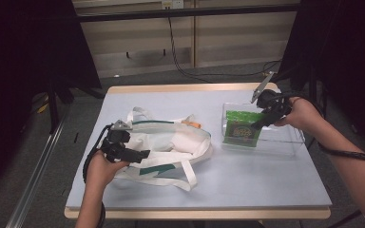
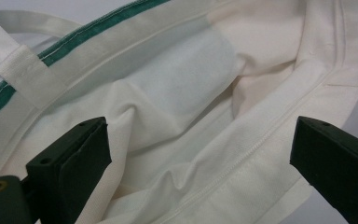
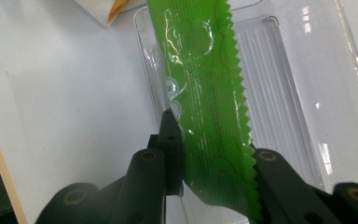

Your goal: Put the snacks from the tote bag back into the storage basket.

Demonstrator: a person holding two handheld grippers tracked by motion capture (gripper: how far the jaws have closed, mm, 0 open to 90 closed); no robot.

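A white tote bag (image 1: 171,142) with a green stripe lies flat at the table's left. My left gripper (image 1: 145,153) rests on its near-left end, pointing into the mouth. In the left gripper view the jaws (image 2: 200,154) stand wide apart over the bag's folded white fabric (image 2: 182,84) and pinch nothing. At the right, a clear plastic bin (image 1: 285,137) holds a green packet (image 1: 240,129). My right gripper (image 1: 259,124) reaches down into the bin. In the right gripper view its jaws (image 3: 214,154) are closed on the packet's (image 3: 205,93) serrated end, above the bin's ribbed floor (image 3: 279,93).
The pale blue table (image 1: 247,175) has open surface in front of the bin and between bag and bin. A small orange item (image 1: 194,124) peeks out at the bag's far edge. Cables run across the floor behind the table.
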